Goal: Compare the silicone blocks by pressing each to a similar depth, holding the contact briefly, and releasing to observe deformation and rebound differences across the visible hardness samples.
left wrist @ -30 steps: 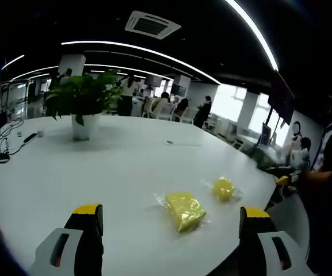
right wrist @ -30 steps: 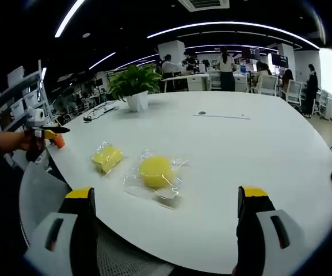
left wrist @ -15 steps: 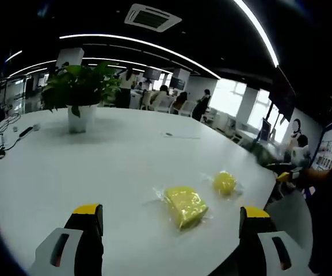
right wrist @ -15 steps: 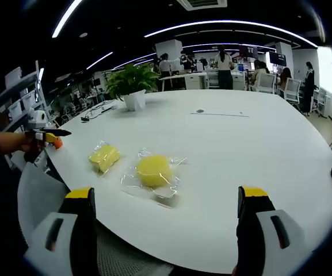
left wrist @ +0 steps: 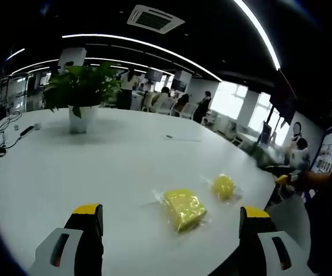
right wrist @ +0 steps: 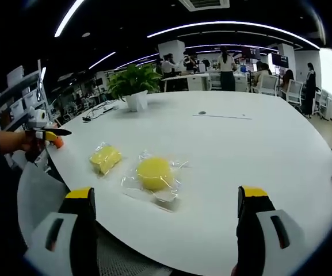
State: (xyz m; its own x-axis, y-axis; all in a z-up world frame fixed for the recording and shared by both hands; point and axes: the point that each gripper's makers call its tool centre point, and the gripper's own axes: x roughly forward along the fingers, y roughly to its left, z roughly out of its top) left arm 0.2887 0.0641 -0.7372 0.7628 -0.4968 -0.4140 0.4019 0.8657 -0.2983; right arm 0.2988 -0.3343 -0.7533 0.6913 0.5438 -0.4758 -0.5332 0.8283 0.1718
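While both claws gape, two blocks lie untouched.

Yellow silicone blocks in clear wrap, white table, green plant.

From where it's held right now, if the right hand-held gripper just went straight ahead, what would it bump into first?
Probably the round yellow block in its clear wrapper. It lies on the white table roughly between the open jaws of the right hand-held gripper and ahead of them. Depth is hard to judge, so it could pass above it.

text: none legible | labels: none | signs: too blurred to read
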